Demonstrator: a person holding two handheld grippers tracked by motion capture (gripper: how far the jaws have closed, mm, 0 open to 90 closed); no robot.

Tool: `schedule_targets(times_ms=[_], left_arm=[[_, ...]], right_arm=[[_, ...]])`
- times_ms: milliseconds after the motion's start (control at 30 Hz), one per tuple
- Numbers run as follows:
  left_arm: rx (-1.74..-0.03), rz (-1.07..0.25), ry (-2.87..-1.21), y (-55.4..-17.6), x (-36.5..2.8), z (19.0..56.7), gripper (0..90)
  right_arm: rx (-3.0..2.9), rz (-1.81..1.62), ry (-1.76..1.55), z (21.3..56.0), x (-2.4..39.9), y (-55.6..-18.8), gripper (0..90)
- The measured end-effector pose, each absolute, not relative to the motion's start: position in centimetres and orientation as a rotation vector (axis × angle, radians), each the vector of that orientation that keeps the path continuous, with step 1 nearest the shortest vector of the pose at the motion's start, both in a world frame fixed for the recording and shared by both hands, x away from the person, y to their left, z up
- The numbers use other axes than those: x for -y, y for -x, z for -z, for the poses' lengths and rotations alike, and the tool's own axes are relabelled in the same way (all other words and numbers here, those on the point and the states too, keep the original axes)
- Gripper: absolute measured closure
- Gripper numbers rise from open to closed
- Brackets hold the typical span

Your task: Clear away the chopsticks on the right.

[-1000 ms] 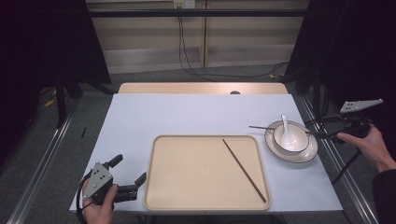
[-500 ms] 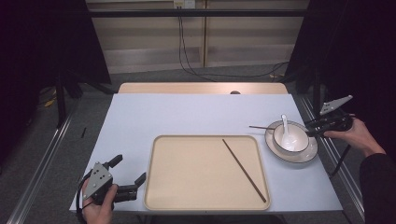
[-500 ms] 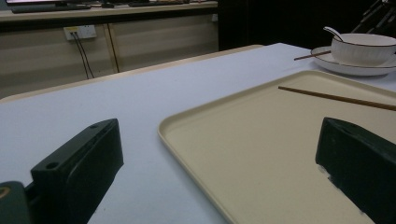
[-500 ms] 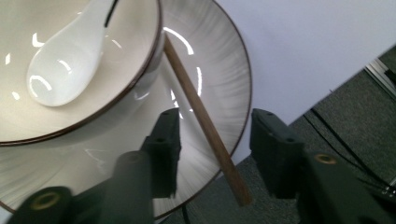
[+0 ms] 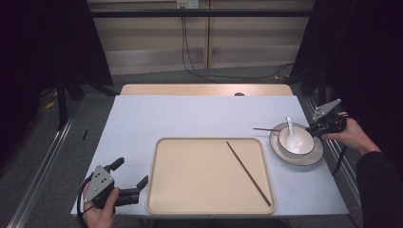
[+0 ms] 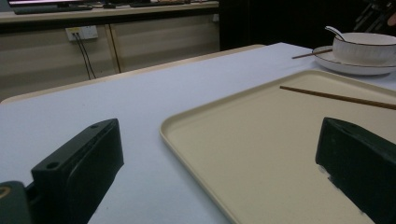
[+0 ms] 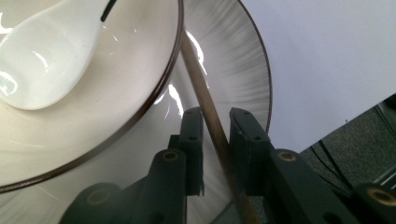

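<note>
**Chopsticks split between tray and plate**

We see one brown chopstick [image 5: 248,173] lying diagonally on the beige tray [image 5: 190,199]. The second chopstick [image 7: 205,107] rests across a dark-rimmed plate [image 5: 313,159], beside the white bowl [image 5: 304,141] holding a white spoon [image 5: 291,133].

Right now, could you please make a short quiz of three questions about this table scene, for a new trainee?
1. True or false: one chopstick lies inside the tray.
2. Multiple choice: what rests inside the bowl? A) a fork B) a white spoon C) a cup
3. Short answer: what thin thing runs between the jaws of the right gripper, and how do the jaws of the left gripper stand?

Key:
1. True.
2. B.
3. The second chopstick, lying across the plate beside the bowl; the pictures do not settle whether the jaws already grip it. The left gripper's jaws stand wide open, around nothing.
</note>
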State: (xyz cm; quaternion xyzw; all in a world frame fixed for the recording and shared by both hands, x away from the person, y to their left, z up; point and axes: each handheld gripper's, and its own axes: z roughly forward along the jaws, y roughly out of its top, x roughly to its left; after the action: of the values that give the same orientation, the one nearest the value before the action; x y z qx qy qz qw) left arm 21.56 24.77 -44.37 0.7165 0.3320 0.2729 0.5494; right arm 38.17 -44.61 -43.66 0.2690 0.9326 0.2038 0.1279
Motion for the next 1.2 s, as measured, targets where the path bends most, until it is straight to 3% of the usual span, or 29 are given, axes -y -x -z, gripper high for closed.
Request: schedule_targets(times_ms=[200,633,1200], left_arm=[[-0.787,-0.644,-1.692,-21.5,-24.8,44.4,0.9],[-0.790,-0.639,-1.688,-21.5,-24.8,44.4,0.9],[-0.806,-0.655,-1.670,-21.5,-24.9,44.4,0.7]], right_arm=[[-2.721,-0.597,-0.779,43.7,44.7,-38.1,84.5],[-2.714,-0.708,-0.890,43.5,45.5,-37.9,85.1],[-2.517,-0.809,-1.115,40.7,46.9,-37.1,85.1]])
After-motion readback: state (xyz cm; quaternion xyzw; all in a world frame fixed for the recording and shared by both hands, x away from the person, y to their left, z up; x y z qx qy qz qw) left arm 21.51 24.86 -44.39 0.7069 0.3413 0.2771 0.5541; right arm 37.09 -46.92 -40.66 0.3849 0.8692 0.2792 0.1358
